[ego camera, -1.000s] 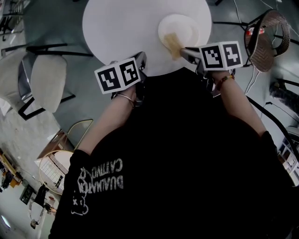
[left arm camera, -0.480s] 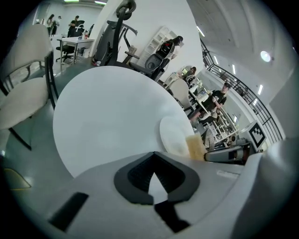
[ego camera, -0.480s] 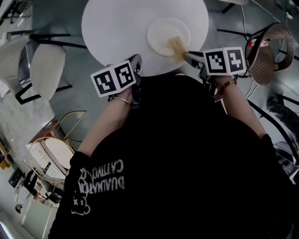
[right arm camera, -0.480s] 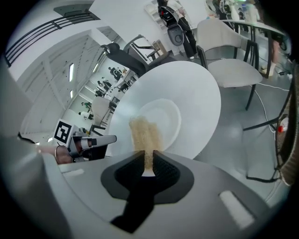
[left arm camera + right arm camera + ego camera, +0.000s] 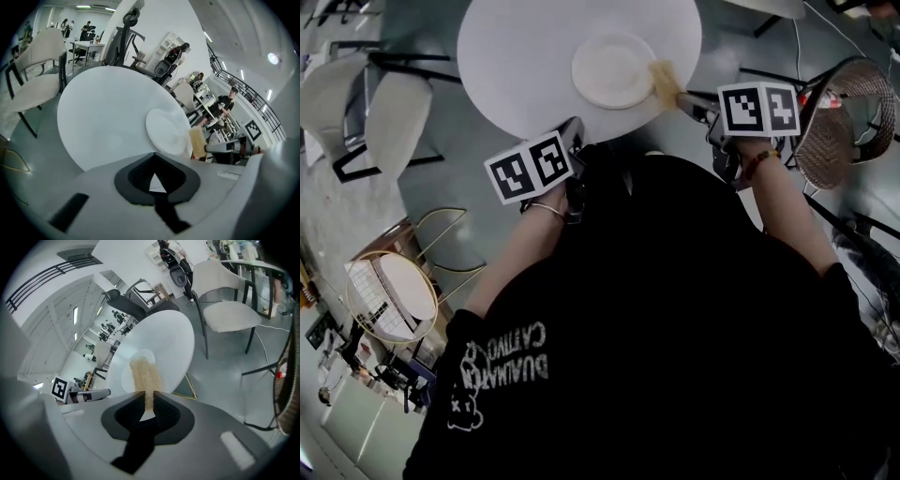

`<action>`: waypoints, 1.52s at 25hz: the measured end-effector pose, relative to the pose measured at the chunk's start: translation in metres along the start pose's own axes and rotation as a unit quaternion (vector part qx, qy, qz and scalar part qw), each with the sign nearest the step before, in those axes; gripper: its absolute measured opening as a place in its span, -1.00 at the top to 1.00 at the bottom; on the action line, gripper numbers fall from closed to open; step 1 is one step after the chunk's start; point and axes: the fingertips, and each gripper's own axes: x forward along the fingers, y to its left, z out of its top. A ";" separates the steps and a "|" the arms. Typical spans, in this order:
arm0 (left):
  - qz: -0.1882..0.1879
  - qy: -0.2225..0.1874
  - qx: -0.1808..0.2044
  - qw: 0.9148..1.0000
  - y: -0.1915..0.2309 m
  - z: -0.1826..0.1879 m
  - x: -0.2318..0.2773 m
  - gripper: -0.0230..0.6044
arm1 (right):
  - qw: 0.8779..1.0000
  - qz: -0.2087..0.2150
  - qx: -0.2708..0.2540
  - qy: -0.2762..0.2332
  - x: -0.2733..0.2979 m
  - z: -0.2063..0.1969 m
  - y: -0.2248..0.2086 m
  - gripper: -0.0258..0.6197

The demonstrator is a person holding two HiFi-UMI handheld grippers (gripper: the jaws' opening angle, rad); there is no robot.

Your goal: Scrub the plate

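Two tools are closed: left tool empty, right tool clamping a sponge partly hiding the plate.

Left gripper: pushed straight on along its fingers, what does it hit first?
Most likely the bare top of the white round table, just left of the plate. The left gripper points down at it, shut and empty. Depth is unclear, so the plate's rim is possible.

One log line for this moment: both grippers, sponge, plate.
left gripper: shut, empty, near table edge | right gripper: shut on sponge | sponge: at plate rim, contact unclear
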 end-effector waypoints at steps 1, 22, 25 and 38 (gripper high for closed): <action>0.000 -0.016 -0.002 1.000 -0.005 0.003 -0.003 0.92 | 1.000 0.003 0.002 -0.005 -0.006 0.000 -0.002 0.74; -0.131 -0.410 0.080 0.899 -0.182 0.121 -0.186 0.92 | 0.923 0.089 -0.239 -0.290 -0.210 0.085 0.117 0.74; -0.112 -0.404 0.121 0.900 -0.194 0.114 -0.191 0.91 | 0.917 0.122 -0.233 -0.300 -0.229 0.080 0.129 0.75; -0.120 -0.431 0.122 0.886 -0.215 0.106 -0.216 0.92 | 0.905 0.128 -0.247 -0.323 -0.260 0.083 0.124 0.75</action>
